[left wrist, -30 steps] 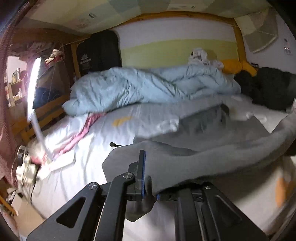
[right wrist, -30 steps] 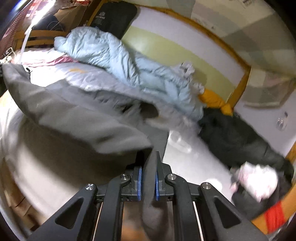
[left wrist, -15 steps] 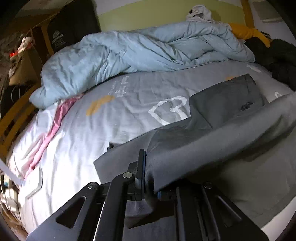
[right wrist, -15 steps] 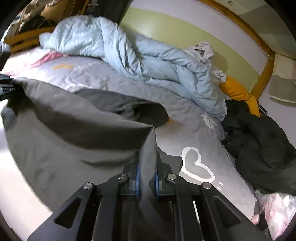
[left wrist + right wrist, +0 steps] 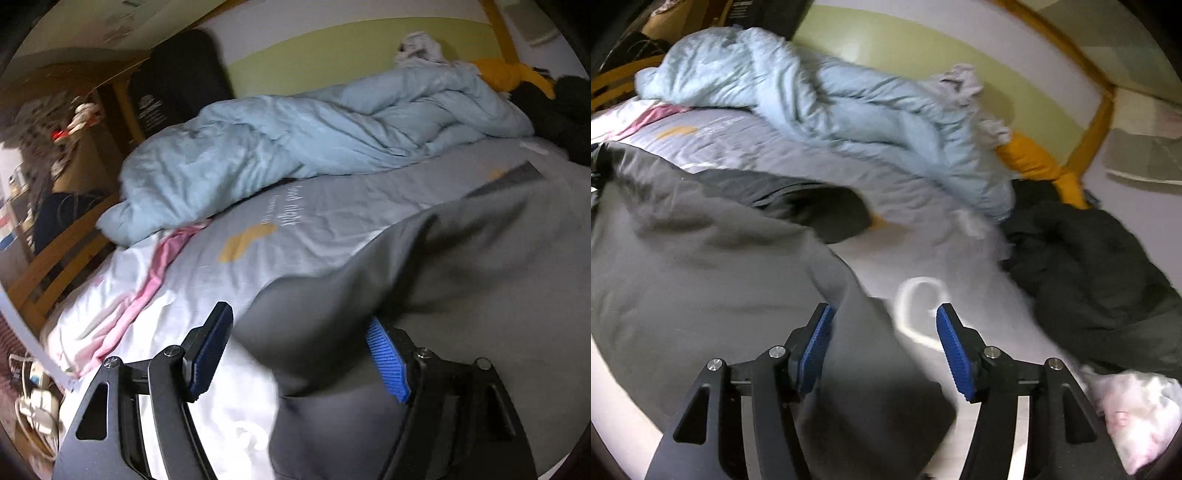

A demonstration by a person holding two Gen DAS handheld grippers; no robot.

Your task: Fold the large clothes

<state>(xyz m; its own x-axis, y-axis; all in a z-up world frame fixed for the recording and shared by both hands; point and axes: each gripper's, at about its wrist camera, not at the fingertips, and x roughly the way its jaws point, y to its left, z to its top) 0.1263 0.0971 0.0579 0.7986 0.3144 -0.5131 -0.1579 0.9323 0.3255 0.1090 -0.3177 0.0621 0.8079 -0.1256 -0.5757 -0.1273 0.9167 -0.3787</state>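
A large grey garment (image 5: 461, 266) lies folded over on the bed, blurred by motion. My left gripper (image 5: 299, 350) is open, its blue pads wide apart, with the garment's left fold lying loose between them. In the right wrist view the same garment (image 5: 701, 266) covers the left half, with a darker grey part (image 5: 812, 206) showing at its far edge. My right gripper (image 5: 882, 343) is open, and the garment's right edge drapes past its left pad (image 5: 816, 343).
A crumpled light blue duvet (image 5: 314, 140) lies along the far side of the bed. A grey printed sheet (image 5: 332, 214) covers the mattress. Dark clothes (image 5: 1089, 266) and a pink-white bundle (image 5: 1137, 406) lie at the right. A wooden bed rail (image 5: 55, 254) runs at the left.
Both grippers were shut on the grey garment and carried it over toward the far side. Now both have opened and the garment has dropped onto the bed.
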